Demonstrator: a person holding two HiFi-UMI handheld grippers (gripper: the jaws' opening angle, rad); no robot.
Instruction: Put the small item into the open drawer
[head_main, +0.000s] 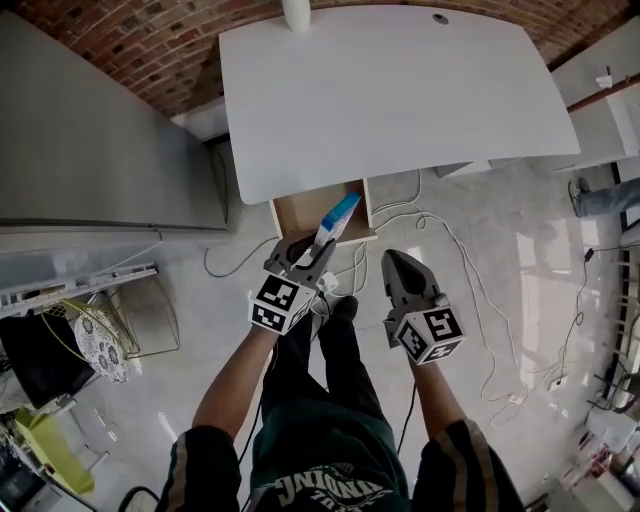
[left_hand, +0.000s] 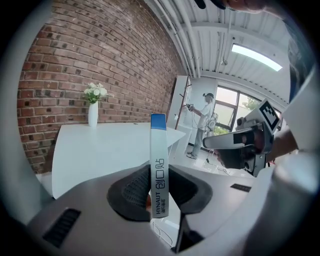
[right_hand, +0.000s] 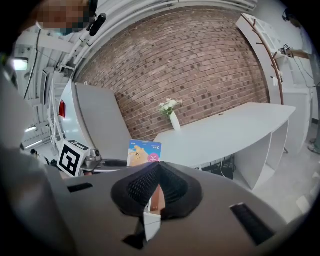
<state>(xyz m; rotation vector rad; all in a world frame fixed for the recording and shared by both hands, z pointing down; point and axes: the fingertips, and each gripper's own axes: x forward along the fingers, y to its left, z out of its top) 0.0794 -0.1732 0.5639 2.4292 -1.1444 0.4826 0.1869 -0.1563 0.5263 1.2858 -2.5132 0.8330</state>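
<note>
One thin box (head_main: 338, 218), white with a blue end, sits pinched edge-on in the left tongs (head_main: 318, 250). It is tilted over the front right corner of the open drawer (head_main: 298, 212). Bare wood shows to its left, below the counter (head_main: 400, 90) edge. Just beside, the right tongs (head_main: 398, 265) are closed on nothing.

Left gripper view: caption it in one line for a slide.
Left gripper shut on a slim box, seen edge-on, facing a white desk with a vase and a brick wall.
</note>
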